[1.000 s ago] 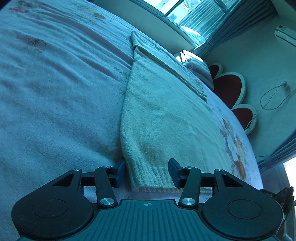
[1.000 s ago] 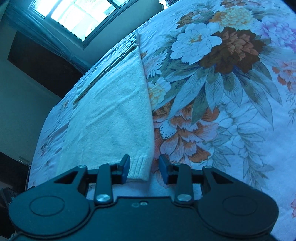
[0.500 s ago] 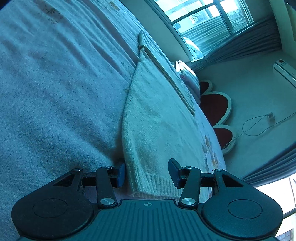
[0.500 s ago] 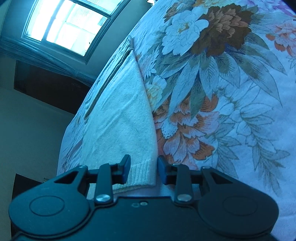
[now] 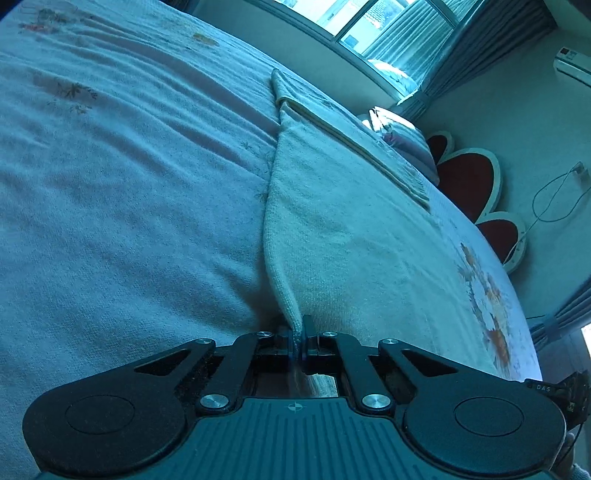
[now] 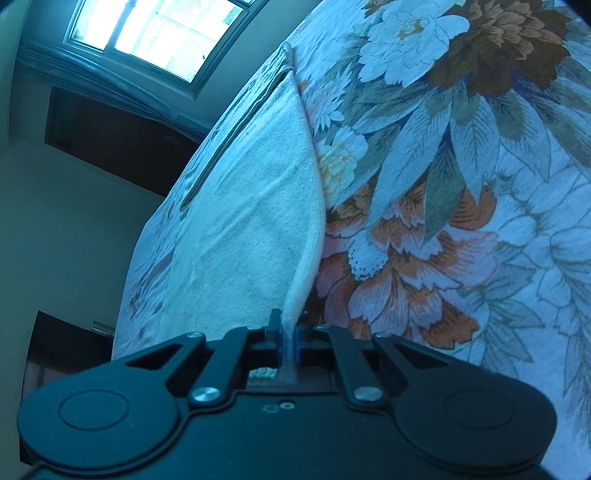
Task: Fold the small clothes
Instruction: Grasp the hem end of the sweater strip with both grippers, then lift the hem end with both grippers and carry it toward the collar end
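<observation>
A cream knitted sweater (image 5: 343, 229) lies flat on the bed, folded into a long narrow shape that runs away from me. My left gripper (image 5: 298, 338) is shut on the near left corner of its ribbed hem, and the knit bunches up between the pads. In the right wrist view the same sweater (image 6: 251, 221) stretches toward the window, and my right gripper (image 6: 287, 338) is shut on its near right corner. The pinched edge rises in a ridge from each grip. The hem between the two grips is hidden under the gripper bodies.
The bed sheet (image 5: 110, 177) is pale on the left and carries a large flower print (image 6: 424, 240) on the right. A pillow (image 5: 402, 144) and a red petal-shaped headboard (image 5: 469, 177) lie at the far end. A window (image 6: 159, 33) is beyond the bed.
Both grippers stood open astride the hem corners and have since closed on them. The sweater's side edges now pull up into ridges at the jaws.
</observation>
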